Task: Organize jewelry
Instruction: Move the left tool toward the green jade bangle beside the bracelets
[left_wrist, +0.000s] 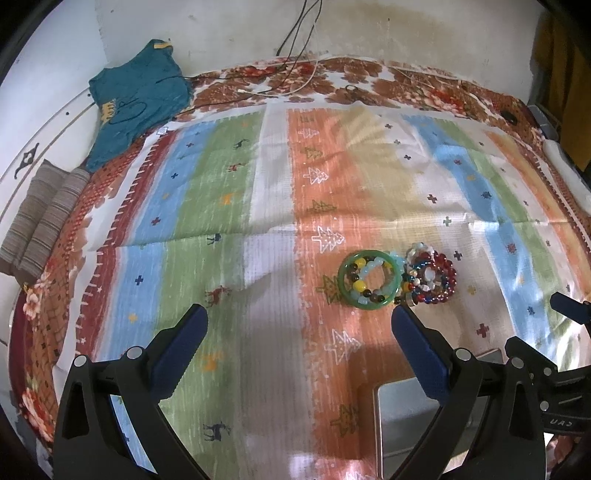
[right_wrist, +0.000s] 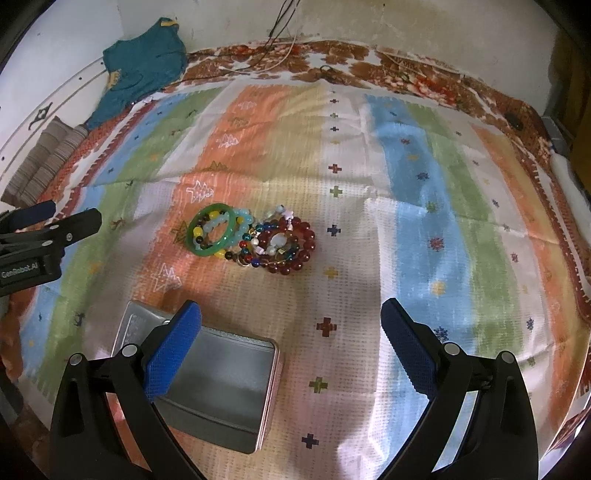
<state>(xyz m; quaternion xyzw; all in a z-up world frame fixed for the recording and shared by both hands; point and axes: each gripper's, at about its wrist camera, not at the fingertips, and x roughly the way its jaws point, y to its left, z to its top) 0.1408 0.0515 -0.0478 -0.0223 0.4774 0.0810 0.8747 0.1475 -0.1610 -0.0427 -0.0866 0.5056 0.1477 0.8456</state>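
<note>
Both hand-held grippers hover with fingers spread wide and empty: the left gripper (left_wrist: 299, 314) and right gripper (right_wrist: 291, 310) above a striped cloth (right_wrist: 424, 177). Mid-cloth lies a green bangle (right_wrist: 210, 236) touching a heap of beaded bracelets (right_wrist: 284, 243); an open metal tin (right_wrist: 229, 384) sits toward the cloth's near edge.

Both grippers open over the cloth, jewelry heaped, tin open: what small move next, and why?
Probably lower the open right gripper toward the green bangle to grasp it: it lies on top of the bracelet pile, and the open metal tin looks empty. The left gripper holds nothing.
</note>
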